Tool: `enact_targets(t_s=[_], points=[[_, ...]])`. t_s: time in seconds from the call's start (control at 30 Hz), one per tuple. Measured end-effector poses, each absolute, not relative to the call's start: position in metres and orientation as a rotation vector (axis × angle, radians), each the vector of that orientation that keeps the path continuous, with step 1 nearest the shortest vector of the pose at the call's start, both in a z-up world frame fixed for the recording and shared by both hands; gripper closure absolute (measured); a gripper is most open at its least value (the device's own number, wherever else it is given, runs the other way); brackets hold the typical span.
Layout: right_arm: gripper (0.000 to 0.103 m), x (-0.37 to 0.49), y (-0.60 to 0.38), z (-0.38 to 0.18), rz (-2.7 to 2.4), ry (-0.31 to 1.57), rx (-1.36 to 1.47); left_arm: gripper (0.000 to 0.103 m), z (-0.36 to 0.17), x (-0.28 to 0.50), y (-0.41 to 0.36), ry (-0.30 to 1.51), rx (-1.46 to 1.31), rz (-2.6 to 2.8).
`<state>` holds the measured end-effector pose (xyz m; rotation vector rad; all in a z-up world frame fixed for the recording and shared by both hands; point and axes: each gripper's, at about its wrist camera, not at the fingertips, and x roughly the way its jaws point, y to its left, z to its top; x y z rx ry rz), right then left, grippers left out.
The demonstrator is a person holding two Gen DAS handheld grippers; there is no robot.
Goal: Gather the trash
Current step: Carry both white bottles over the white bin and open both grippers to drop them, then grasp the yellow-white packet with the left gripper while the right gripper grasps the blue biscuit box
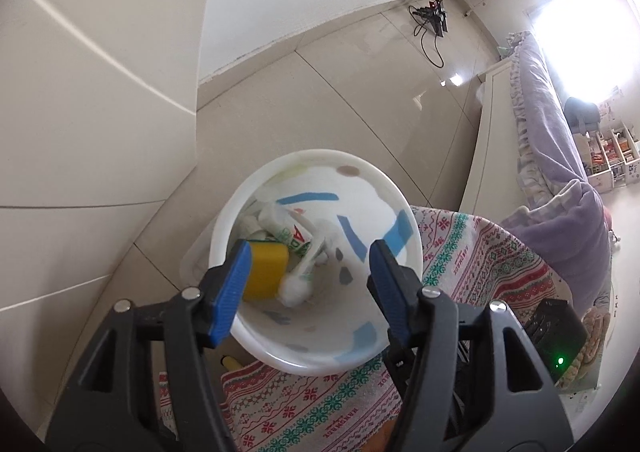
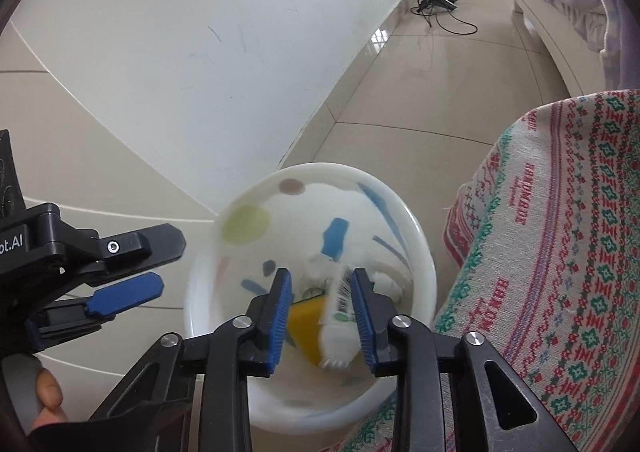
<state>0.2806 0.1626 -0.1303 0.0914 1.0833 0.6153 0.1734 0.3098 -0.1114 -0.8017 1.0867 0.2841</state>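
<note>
A white bin (image 1: 320, 155) with coloured patches stands on the floor below both grippers. Inside it lie a yellow sponge (image 1: 266, 272), a white wrapper with red and green print (image 1: 296, 238) and a tissue wad (image 1: 296, 288). My left gripper (image 1: 311, 252) hangs over the bin with its jaws wide; the sponge shows beside its left pad, not pinched. My right gripper (image 2: 320, 276) is over the bin rim (image 2: 328, 169), jaws apart. A blurred white barcode wrapper (image 2: 340, 308) lies against its right pad only, with the sponge (image 2: 306, 320) below. The left gripper (image 2: 166, 266) shows at the left.
A patterned cloth (image 1: 480, 264) (image 2: 580, 252) drapes over something right of the bin. A white wall and tiled floor lie behind it. Farther off are a bed with purple bedding (image 1: 560, 131) and a power strip with cables (image 1: 432, 17). A thumb (image 2: 48, 388) shows at bottom left.
</note>
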Motion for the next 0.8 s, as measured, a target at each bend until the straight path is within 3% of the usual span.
enact_targets(t_s=[0.07,0.1,0.57,0.8], points=[[0.047,0.277,0.155,-0.126,0.613,1.062,0.095,0.041,-0.11,0.173,0.309,1.079,-0.799,0.283],[0.044,0.275,0.152,-0.122,0.608,1.046,0.094,0.041,-0.109,0.173,0.308,1.079,-0.793,0.284],[0.043,0.211,0.016,-0.043,0.548,0.907,0.112,0.04,-0.09,0.186,0.234,1.08,-0.643,0.183],[0.033,0.187,-0.091,0.007,0.414,0.828,0.192,0.037,-0.082,0.193,0.159,1.119,-0.57,0.01]])
